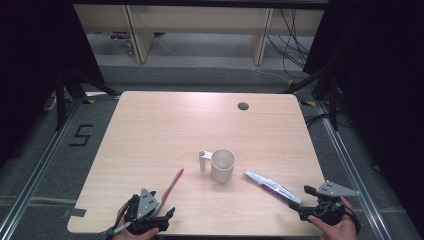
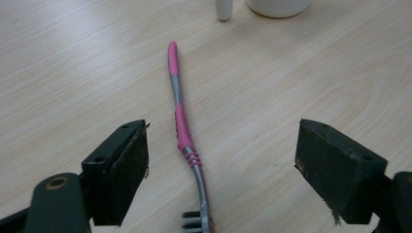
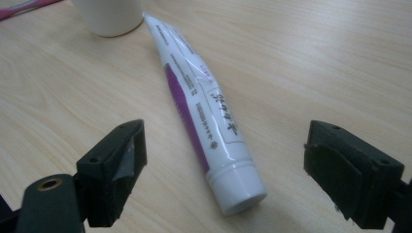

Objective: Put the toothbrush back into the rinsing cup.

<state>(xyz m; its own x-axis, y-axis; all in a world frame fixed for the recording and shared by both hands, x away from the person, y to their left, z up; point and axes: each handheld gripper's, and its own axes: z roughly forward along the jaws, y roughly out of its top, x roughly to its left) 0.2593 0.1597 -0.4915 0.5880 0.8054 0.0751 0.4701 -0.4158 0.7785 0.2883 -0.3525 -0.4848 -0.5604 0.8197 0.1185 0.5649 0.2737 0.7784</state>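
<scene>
**Holding both grippers wide over the bench**

Looking down from the high view, we see a white mug (image 1: 223, 165) standing upright near the middle of the light wooden bench (image 1: 165, 125). Its inside looks empty as far as we can tell. A small white cylinder (image 1: 202, 160) stands upright just beside the mug, on its left.

Our left gripper (image 2: 221, 167) is spread wide, holding nothing. A pink and grey toothbrush (image 2: 180, 126) lies flat on the bench between its jaws, bristle end nearest the gripper, handle running away toward the mug.

Our right gripper (image 3: 224, 172) is likewise spread wide and empty. A white and purple toothpaste tube (image 3: 204, 116) lies flat between its jaws, cap end toward the gripper, its crimped end close to the mug's base.

In the high view, toothbrush and tube lie on opposite sides of the mug.
</scene>
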